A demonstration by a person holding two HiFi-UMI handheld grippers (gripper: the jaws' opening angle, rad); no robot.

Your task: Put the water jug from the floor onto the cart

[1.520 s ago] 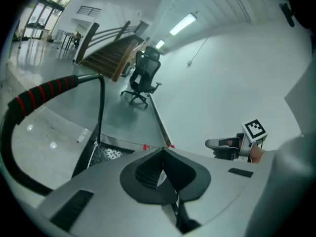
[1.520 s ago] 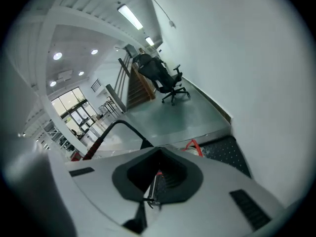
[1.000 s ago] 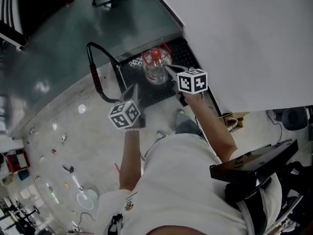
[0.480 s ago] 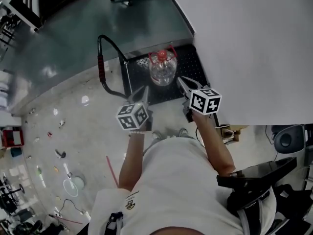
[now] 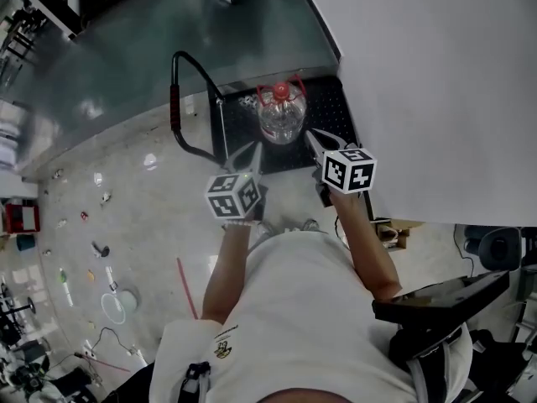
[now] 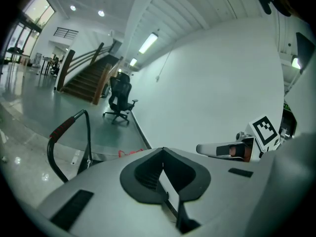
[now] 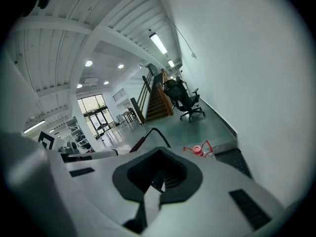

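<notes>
Currently, the water jug (image 5: 280, 117) stands upright on the black deck of the cart (image 5: 334, 107), ahead of both grippers and between their lines of aim. Its red cap and red carry loop are on top. We judge the placement itself complete, because the jug is off the floor (image 5: 143, 225) and nothing holds it.

The left gripper (image 5: 252, 149) has its jaws fully together with nothing between them. The right gripper (image 5: 312, 137) is closed the same way and is also empty. Both tips point towards the jug but are apart from it.

What has changed: a second ago the right gripper's tip lay just beside the jug's shoulder, and the left gripper was further back. Since then we have drawn both grippers back towards the body, so a clear gap now separates each tip from the jug. The jug stands as it stood then.

The cart's push handle (image 5: 174, 107) rises beyond and to the left of the left gripper. We judge that only the withdrawal remains.
</notes>
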